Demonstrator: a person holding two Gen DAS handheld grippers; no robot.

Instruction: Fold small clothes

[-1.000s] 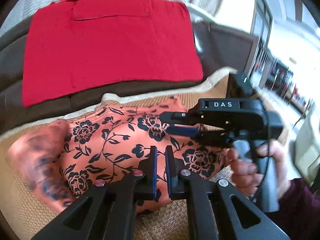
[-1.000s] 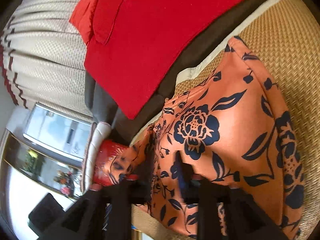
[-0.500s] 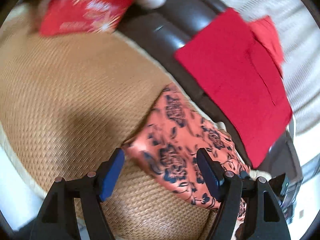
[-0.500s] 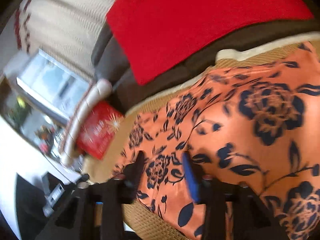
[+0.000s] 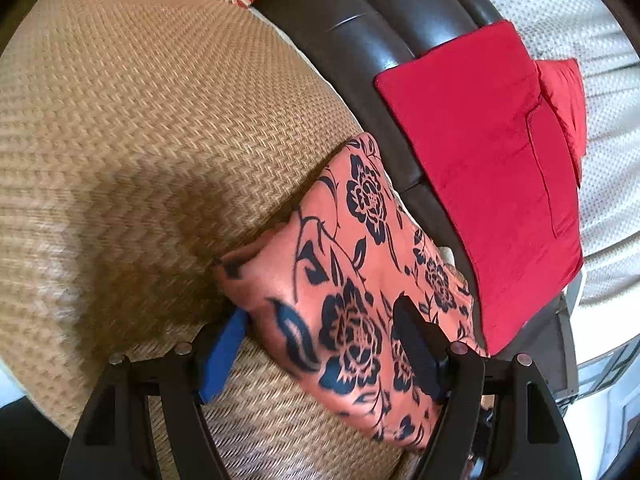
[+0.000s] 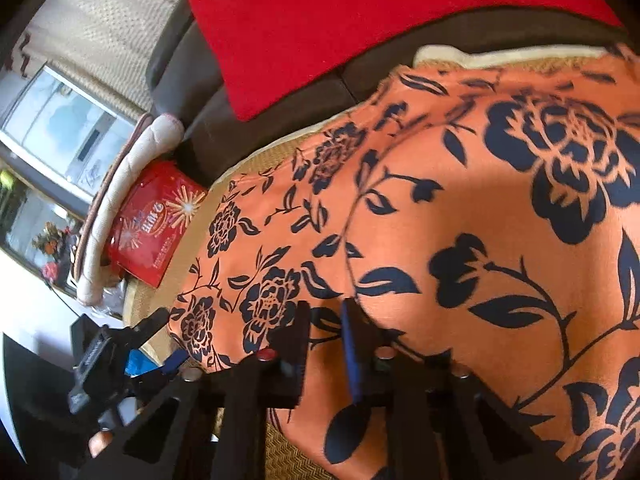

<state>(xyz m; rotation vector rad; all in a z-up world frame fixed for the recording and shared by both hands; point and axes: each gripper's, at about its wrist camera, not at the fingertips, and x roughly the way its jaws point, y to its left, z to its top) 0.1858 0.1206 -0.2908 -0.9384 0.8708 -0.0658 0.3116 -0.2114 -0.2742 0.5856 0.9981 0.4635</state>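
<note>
With the left claw (image 5: 320, 354) spread wide around the corner of the orange floral garment (image 5: 360, 276) on the woven mat (image 5: 160, 120) and the right claw (image 6: 326, 344) narrowed onto its edge, the slippery cloth could slide out and the fold collapse.

One orange floral garment (image 5: 360, 280) lies on one woven straw mat (image 5: 140, 140). One folded red cloth (image 5: 492, 176) is draped over one dark brown sofa back (image 5: 360, 20). One red box with a starburst print (image 6: 156, 224) sits at the mat's far end. Two grippers are in view: the left gripper (image 5: 320, 344) and the right gripper (image 6: 326, 320), each with two fingers.
</note>
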